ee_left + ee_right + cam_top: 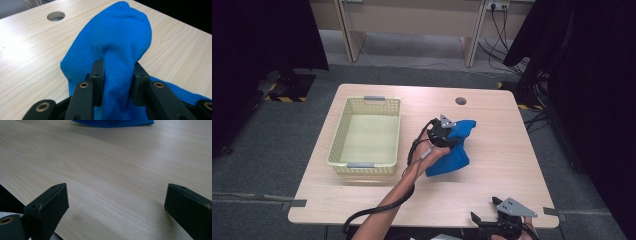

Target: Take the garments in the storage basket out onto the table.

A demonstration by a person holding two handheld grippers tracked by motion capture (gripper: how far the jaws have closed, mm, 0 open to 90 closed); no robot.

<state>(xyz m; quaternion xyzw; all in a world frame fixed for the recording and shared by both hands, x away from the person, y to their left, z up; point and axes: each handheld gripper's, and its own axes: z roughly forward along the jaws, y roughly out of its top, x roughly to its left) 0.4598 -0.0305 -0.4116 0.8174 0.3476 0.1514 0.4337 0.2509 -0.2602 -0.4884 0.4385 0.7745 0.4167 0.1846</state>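
A bright blue cloth (457, 147) lies bunched in the middle of the wooden table (492, 180). My left gripper (447, 134) is shut on a raised fold of it. In the left gripper view both black jaws pinch that blue cloth (120, 50), which humps up in front of the left gripper (117, 80). My right gripper (497, 222) rests at the table's near right edge, well apart from the cloth. Its jaws stand wide open in the right gripper view, with bare table between the right gripper (116, 202) fingers and the blue cloth (112, 122) far ahead.
A pale yellow plastic basket (339, 142) with nothing in it stands on the left half of the table. A round cable hole (460, 101) sits near the far edge, the same cable hole (56, 16) showing beyond the cloth. Dark curtains flank the table.
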